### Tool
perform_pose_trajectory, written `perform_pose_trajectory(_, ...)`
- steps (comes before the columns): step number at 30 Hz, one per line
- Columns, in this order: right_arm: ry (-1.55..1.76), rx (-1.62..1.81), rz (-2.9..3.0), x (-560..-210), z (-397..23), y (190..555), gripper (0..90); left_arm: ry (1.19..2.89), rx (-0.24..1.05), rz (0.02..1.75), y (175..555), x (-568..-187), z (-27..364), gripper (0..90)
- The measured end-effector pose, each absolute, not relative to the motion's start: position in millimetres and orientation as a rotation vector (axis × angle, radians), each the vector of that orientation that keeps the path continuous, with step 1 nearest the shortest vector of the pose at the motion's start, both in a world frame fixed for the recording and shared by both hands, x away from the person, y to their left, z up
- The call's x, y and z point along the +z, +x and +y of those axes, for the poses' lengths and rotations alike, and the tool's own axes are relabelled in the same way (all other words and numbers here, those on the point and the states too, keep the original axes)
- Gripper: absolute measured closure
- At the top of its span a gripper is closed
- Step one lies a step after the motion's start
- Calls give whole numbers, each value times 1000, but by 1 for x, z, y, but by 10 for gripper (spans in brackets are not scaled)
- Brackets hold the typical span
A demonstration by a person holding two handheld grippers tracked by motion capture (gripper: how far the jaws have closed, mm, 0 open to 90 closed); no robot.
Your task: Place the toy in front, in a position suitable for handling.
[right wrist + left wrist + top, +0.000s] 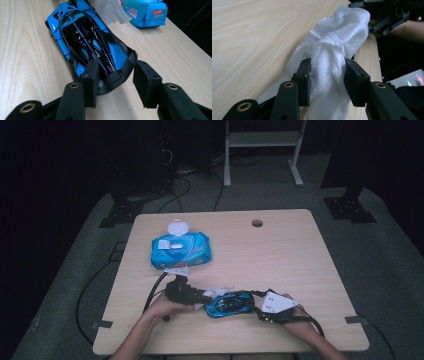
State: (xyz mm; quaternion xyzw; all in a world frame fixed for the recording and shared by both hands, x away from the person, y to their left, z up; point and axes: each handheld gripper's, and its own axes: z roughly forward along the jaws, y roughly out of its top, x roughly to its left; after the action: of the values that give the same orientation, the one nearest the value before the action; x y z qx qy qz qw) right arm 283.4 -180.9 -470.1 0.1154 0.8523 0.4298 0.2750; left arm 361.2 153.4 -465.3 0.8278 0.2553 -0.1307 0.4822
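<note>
My left gripper (327,75) has a bunched white wipe (332,50) between its jaws. The jaws stand partly open, and the left pad touches the cloth, though I can't tell for sure whether the right pad still presses on it. The wipe trails forward along the wooden table (249,37) toward my other gripper.

My right gripper (115,80) straddles the tail of the blue toy car (85,37). One pad (91,75) lies against the car's rear, while the other stands clear of it with bare table in the gap, so the jaws are loosely open around the car rather than clamped.

In the high view, the left gripper (202,295) and right gripper (257,302) sit at either end of the car (230,303), near the table's front edge (my side), with the wipe (220,291) just beside the car's nose.

Farther back on the table (280,260) lies a blue pack of wet wipes (180,251), its round white lid (177,227) flipped open.
</note>
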Motion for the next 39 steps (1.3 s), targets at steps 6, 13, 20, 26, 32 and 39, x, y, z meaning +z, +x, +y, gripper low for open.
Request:
perform_pose_trajectory(6, 315, 1169, 2272, -472, -182, 279, 564, 2069, -339, 571, 359, -469, 143, 548)
perform_pose_trajectory(13, 332, 1201, 2334, -470, -186, 281, 569, 2113, -257, 465, 350, -463, 136, 576)
perform_pose_trajectory(20, 501, 1323, 2544, -469, -194, 308, 387, 2137, -115, 308, 340, -455, 129, 646)
perform_pose_trajectory(26, 473, 1381, 2711, -472, -186, 329, 364, 2150, -50, 234, 337, -453, 125, 647)
perform_pose_trajectory(32, 374, 1350, 2698, -470, -180, 325, 457, 2167, 6, 242, 341, -449, 126, 629)
perform_pose_trajectory(39, 337, 1215, 2568, -469, -177, 327, 465, 2212, 98, 251, 356, -443, 115, 600)
